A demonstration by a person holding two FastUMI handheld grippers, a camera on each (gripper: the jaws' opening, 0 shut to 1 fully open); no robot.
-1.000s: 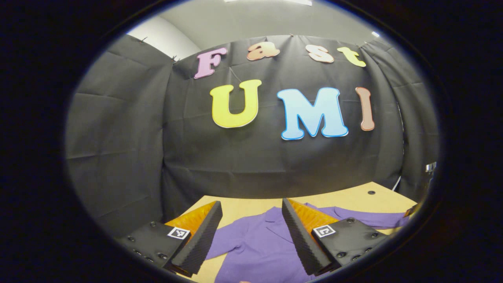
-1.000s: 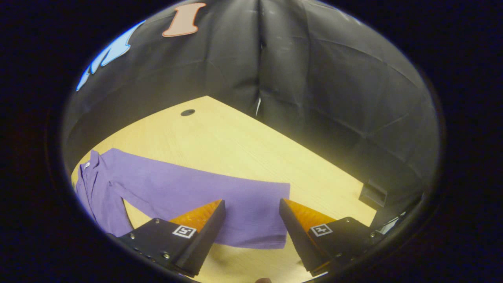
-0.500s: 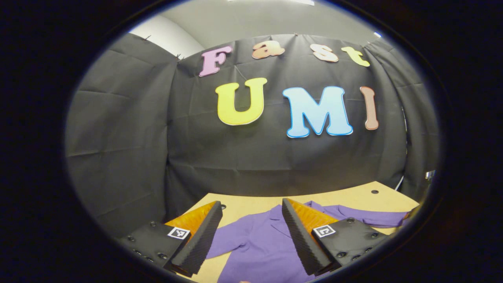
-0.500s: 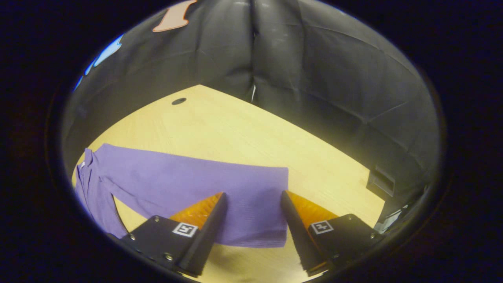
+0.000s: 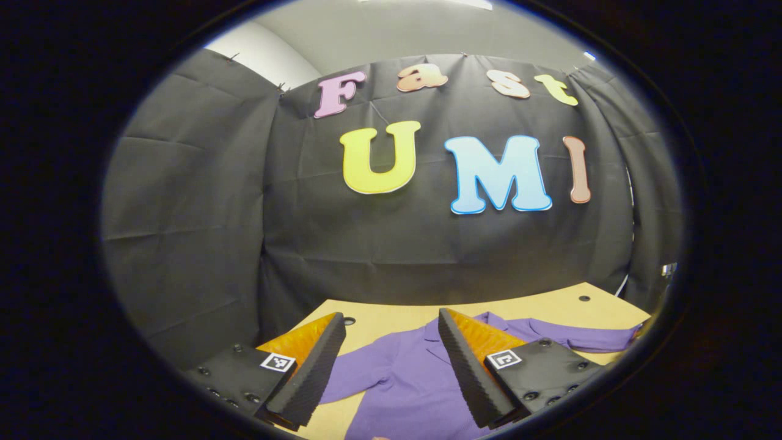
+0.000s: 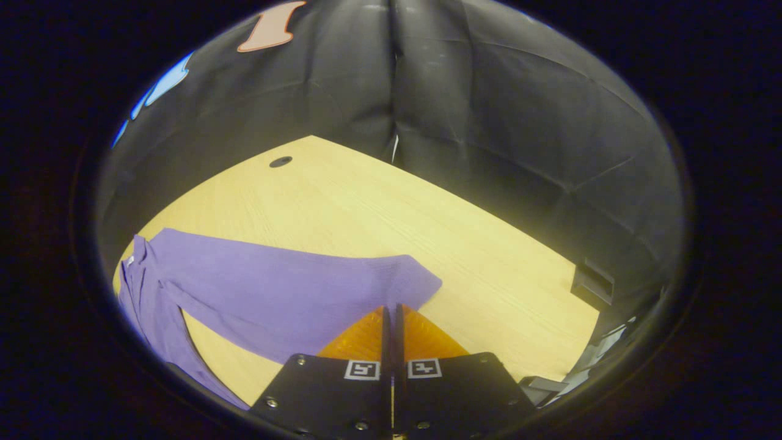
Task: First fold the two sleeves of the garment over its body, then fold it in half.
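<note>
A purple long-sleeved garment [image 5: 406, 382] lies flat on the wooden table [image 5: 550, 305], collar toward the back wall. In the right gripper view its right sleeve [image 6: 275, 287] stretches across the table [image 6: 379, 214] from the body at the far left. My right gripper [image 6: 391, 308] is shut on the sleeve's cuff end, the cloth pinched between the orange fingers. In the left gripper view my left gripper [image 5: 391, 324] hovers open above the garment's chest and collar, with nothing between its fingers. The far sleeve [image 5: 586, 339] runs off to the right.
Black cloth walls close the table at the back and sides. A round cable hole [image 6: 280, 162] sits near the table's far edge, another hole [image 5: 349, 320] by the left corner. A small dark box [image 6: 591, 282] sits at the table's right edge.
My right gripper moved down onto the sleeve's cuff and went from open to shut on it, bunching the cuff's end. The left gripper drifted only slightly.
</note>
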